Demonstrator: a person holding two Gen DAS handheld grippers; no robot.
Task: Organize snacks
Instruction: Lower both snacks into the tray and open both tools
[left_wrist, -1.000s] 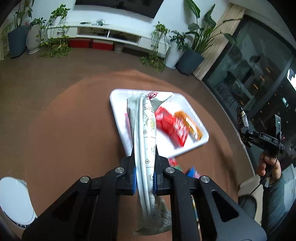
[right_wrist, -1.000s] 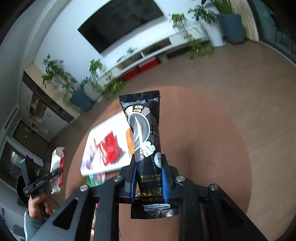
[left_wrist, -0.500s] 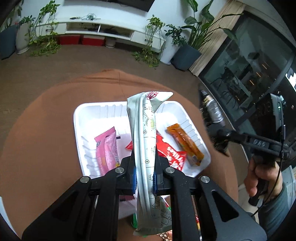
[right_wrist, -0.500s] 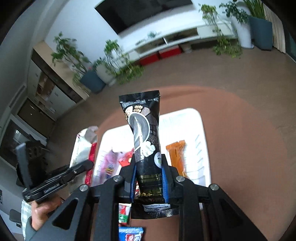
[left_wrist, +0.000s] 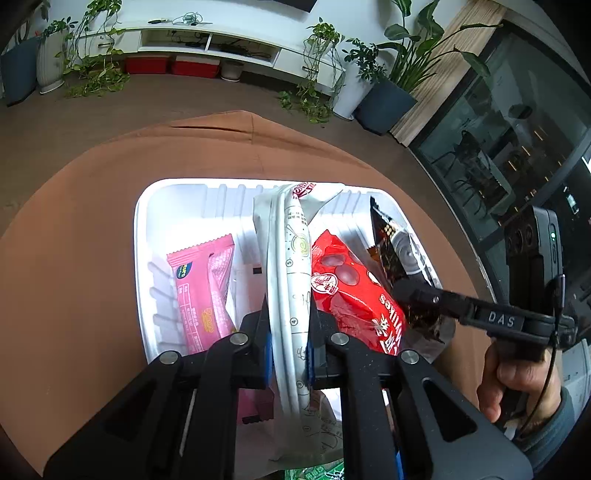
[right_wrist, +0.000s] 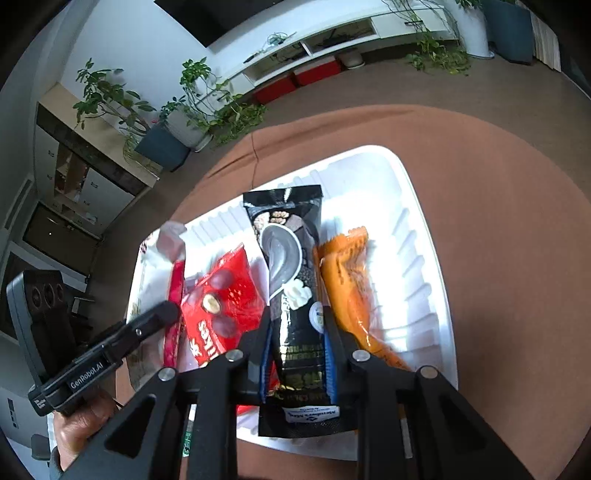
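Note:
My left gripper (left_wrist: 289, 334) is shut on a long white snack packet (left_wrist: 293, 266), which hangs over the middle of the white tray (left_wrist: 177, 199). In the tray lie a pink bar (left_wrist: 197, 284) and a red packet (left_wrist: 347, 291). My right gripper (right_wrist: 297, 332) is shut on a black snack packet (right_wrist: 291, 266), held over the same tray (right_wrist: 421, 229) between the red packet (right_wrist: 221, 295) and an orange bar (right_wrist: 347, 280). The left wrist view shows the right gripper (left_wrist: 410, 295) with the black packet (left_wrist: 391, 243) at the tray's right side.
The tray sits on a round brown table (left_wrist: 74, 206). A green wrapper (left_wrist: 317, 472) peeks out at the near edge. A hand (left_wrist: 517, 376) holds the right gripper's handle. Plants (left_wrist: 317, 66) and a low white cabinet (left_wrist: 207, 33) stand far behind.
Both grippers have come down and in over the tray with their packets still gripped. The tray now fills the middle of both views, and each gripper shows close in the other's view.

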